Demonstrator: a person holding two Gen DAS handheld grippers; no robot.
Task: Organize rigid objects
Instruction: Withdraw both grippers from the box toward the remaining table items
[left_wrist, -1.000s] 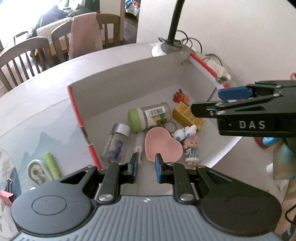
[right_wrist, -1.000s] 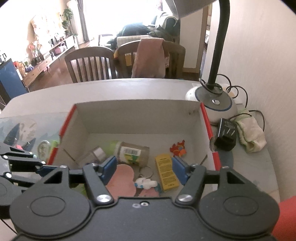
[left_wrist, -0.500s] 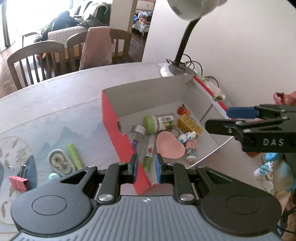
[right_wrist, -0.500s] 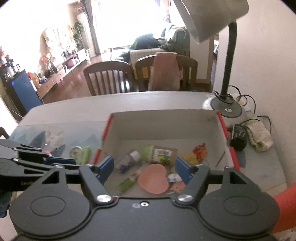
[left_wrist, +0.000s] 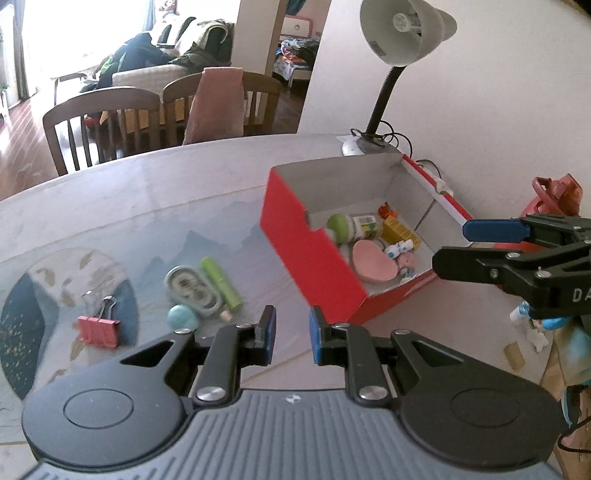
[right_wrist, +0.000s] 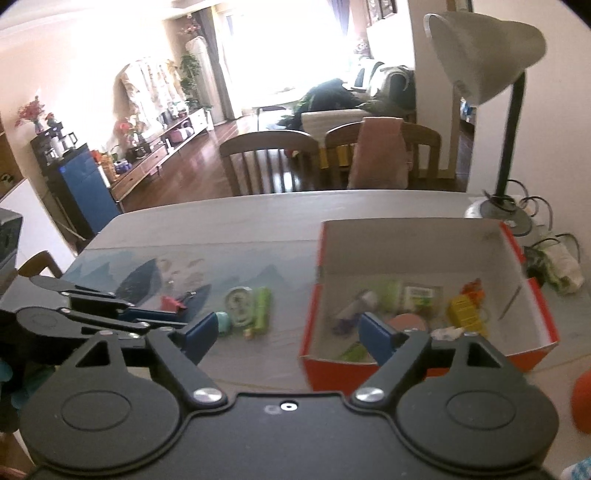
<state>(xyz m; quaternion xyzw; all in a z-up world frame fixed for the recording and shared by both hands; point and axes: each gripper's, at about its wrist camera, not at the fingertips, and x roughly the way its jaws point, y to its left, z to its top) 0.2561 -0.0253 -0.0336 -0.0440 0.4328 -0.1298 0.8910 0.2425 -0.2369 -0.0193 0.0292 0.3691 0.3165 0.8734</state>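
A red cardboard box (left_wrist: 314, 254) on the table holds several small items: a green-capped bottle (left_wrist: 349, 226), a pink heart (left_wrist: 373, 261), a yellow carton (left_wrist: 400, 230) and small figures. The box also shows in the right wrist view (right_wrist: 532, 354). Left of it lie a green tube (left_wrist: 221, 282), a tape dispenser (left_wrist: 194, 291), a teal ball (left_wrist: 183, 318) and a red binder clip (left_wrist: 99, 328). My left gripper (left_wrist: 292, 338) is empty with a narrow gap between its jaws, near the box's front corner. My right gripper (right_wrist: 286, 338) is open and empty, in front of the box.
A desk lamp (left_wrist: 391, 55) stands behind the box by the wall, with cables and a cloth (right_wrist: 557, 262) beside it. Wooden chairs (left_wrist: 110, 122) stand at the table's far edge. A red bottle (left_wrist: 554, 195) sits at the right.
Both grippers have pulled back and up from the box and shifted left. The items on the mat left of the box have come into view. Nothing was picked up.
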